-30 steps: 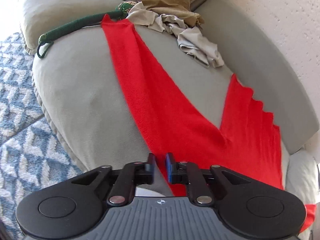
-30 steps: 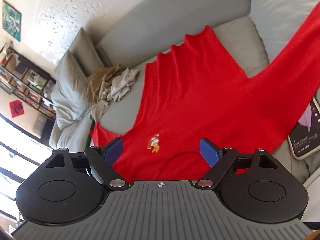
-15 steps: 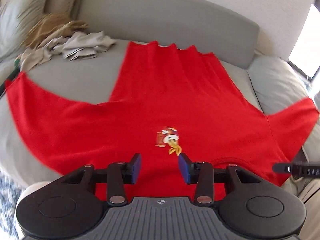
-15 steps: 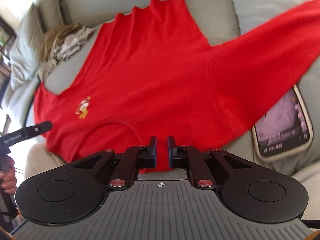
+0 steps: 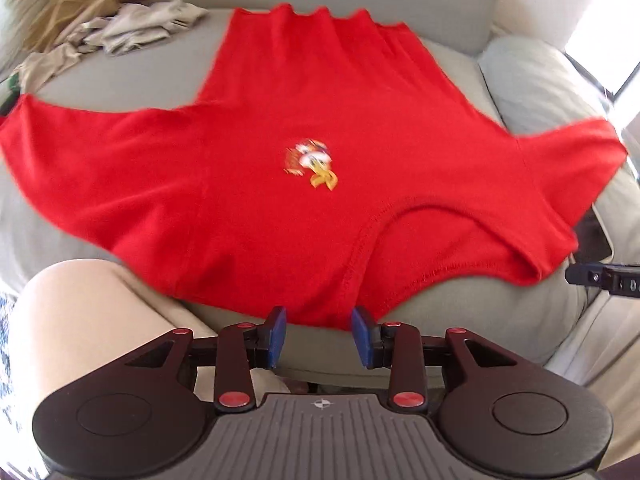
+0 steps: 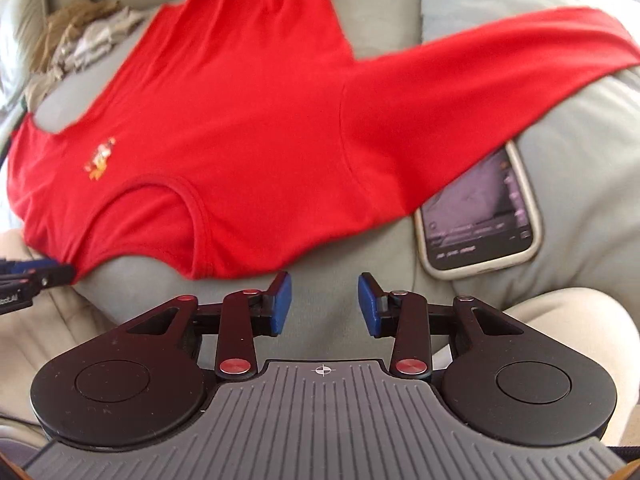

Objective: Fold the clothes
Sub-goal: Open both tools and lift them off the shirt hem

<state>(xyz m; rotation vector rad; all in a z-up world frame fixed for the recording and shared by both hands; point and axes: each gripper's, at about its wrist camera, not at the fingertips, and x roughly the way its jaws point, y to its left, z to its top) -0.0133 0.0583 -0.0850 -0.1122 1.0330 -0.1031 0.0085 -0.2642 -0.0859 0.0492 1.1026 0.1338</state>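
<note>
A red long-sleeved shirt (image 5: 312,120) with a small cartoon badge (image 5: 312,162) lies spread flat on the grey sofa seat (image 5: 120,72), collar toward me, sleeves out to both sides. It also shows in the right wrist view (image 6: 240,112). My left gripper (image 5: 319,334) is open and empty, just in front of the collar's left shoulder edge. My right gripper (image 6: 324,304) is open and empty, just short of the right shoulder edge. Its tip shows at the right edge of the left wrist view (image 5: 600,278).
A heap of beige and grey clothes (image 5: 120,28) lies at the back left of the seat. A phone (image 6: 480,216) lies on the cushion, partly under the right sleeve. A pale pillow (image 5: 540,76) is at the right. My knees (image 5: 80,312) are at the sofa's front.
The right gripper was shut half a second ago and is now open, off the shirt. The left gripper opened wider and swung from the left sleeve to face the collar. The shirt lies flat.
</note>
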